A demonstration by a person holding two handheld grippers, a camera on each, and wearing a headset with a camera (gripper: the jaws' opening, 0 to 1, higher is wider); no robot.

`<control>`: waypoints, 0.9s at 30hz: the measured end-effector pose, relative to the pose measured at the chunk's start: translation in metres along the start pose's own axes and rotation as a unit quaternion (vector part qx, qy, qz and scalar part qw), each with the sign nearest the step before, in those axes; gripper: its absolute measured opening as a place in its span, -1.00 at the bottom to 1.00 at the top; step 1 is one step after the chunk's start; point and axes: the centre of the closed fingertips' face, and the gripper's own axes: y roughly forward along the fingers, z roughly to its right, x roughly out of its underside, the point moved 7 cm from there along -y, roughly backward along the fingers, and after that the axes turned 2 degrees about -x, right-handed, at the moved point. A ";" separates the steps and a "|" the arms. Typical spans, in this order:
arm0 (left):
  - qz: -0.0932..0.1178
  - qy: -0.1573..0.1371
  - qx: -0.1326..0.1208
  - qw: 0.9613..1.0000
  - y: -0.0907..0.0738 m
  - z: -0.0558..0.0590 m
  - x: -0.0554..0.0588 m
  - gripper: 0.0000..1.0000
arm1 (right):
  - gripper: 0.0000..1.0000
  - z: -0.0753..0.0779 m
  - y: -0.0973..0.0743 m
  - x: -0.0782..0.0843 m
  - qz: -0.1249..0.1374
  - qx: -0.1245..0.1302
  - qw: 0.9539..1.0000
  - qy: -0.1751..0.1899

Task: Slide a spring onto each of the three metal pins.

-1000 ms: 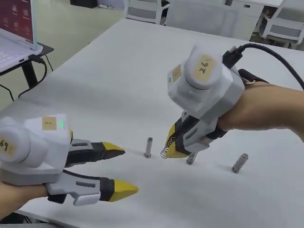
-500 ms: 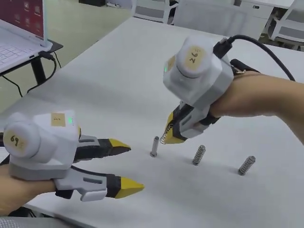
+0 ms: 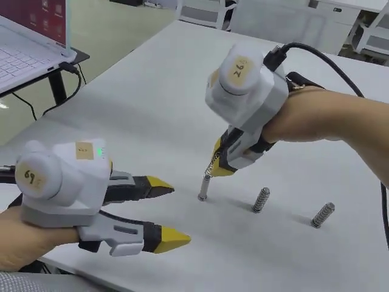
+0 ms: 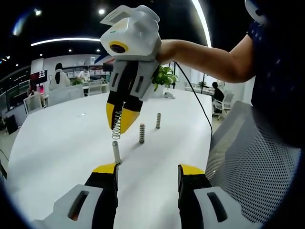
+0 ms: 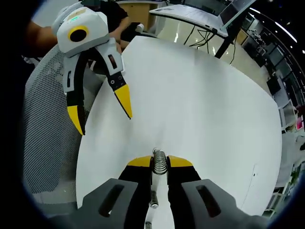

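Right gripper pinches a small coiled steel spring just above the bare upright metal pin on the white counter. Left gripper, jaws spread, hovers near the pin. A second spring and a third spring stand alongside.

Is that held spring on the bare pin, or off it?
Off: the small metal coil spring, pinched in the right gripper, hangs just above the upright bare metal pin.
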 end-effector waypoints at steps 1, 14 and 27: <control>0.000 0.000 0.000 1.000 0.000 0.000 0.000 -0.11 | -0.82 -0.001 0.000 0.000 -0.001 -0.001 1.000 0.000; 0.002 -0.001 -0.001 1.000 0.000 0.000 0.000 -0.12 | -0.82 0.005 0.010 0.002 -0.012 -0.010 1.000 0.001; 0.001 0.001 0.000 1.000 0.001 0.001 -0.001 -0.13 | -0.82 0.004 0.024 0.005 -0.029 -0.023 0.999 0.004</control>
